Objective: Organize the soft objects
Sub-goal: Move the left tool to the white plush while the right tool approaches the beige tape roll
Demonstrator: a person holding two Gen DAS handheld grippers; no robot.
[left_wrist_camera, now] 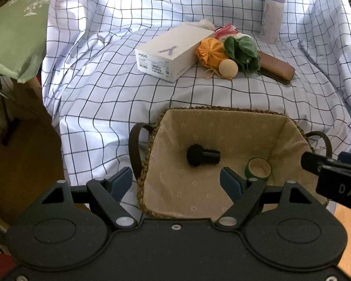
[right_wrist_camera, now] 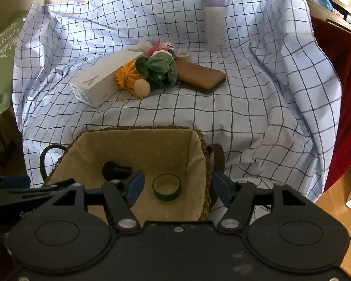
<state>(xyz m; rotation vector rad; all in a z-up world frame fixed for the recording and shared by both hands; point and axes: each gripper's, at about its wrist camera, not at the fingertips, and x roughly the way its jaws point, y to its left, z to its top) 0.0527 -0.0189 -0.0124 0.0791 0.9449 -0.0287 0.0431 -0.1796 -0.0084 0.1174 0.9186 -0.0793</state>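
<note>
Right claw (right_wrist_camera: 177,186) gapes empty over the lined basket (right_wrist_camera: 138,140), left claw (left_wrist_camera: 175,183) wide too; green plush (right_wrist_camera: 160,69) and orange pouf (right_wrist_camera: 126,76) sit beyond on checked cloth (right_wrist_camera: 245,117)

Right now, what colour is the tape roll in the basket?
Green outside, tan inside; the tape roll shows best in the right wrist view.

Daylight, soft, brightest on the white blue-checked cloth (left_wrist_camera: 199,98) ahead of both tools; upper folds slightly washed out. The tan fabric-lined woven basket (right_wrist_camera: 138,145) interior sits dimmer. Black tool bodies nearly featureless in shadow. Strong fisheye curvature bends grid lines; corners vignetted, edges soft.
</note>
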